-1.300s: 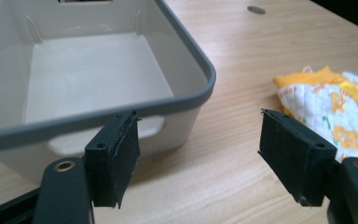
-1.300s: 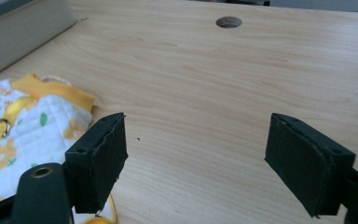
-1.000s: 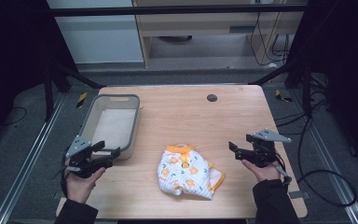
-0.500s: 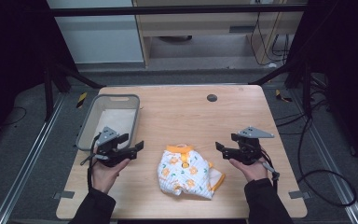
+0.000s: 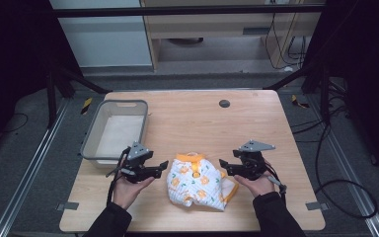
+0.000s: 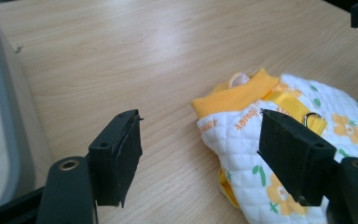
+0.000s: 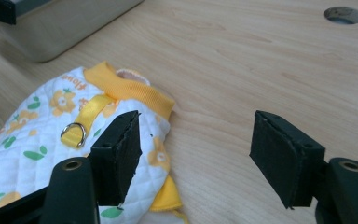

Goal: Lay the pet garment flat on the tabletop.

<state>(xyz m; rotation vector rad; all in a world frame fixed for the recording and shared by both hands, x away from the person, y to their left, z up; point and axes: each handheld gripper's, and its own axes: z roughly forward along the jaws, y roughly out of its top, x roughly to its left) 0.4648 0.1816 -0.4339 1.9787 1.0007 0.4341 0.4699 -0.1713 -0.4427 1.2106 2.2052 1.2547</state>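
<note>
Vest point(image 5: 198, 181): quilted white cloth, orange flowers, ribbed orange collar, between both grippers on the table.
Bin point(image 5: 93, 135): grey, rectangular.
Table point(image 5: 256, 123): pale wood grain.
Left gripper point(image 5: 162, 167): jaws apart.
Right gripper point(image 5: 223, 164): jaws apart, just been closing, nothing between.

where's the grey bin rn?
High view: grey bin sits at the table's left edge, just beyond the left gripper, left of the quilted garment.

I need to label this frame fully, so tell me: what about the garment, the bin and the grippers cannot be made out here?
- Garment underside: hidden by its own folds, high view.
- Garment's near end: cut off by the bottom edge and covered by a jaw, left gripper view.
- Printed words on the garment: too small in the high view, partly readable in the gripper views.
- Bin near wall: left gripper covers part of it, high view.
</note>
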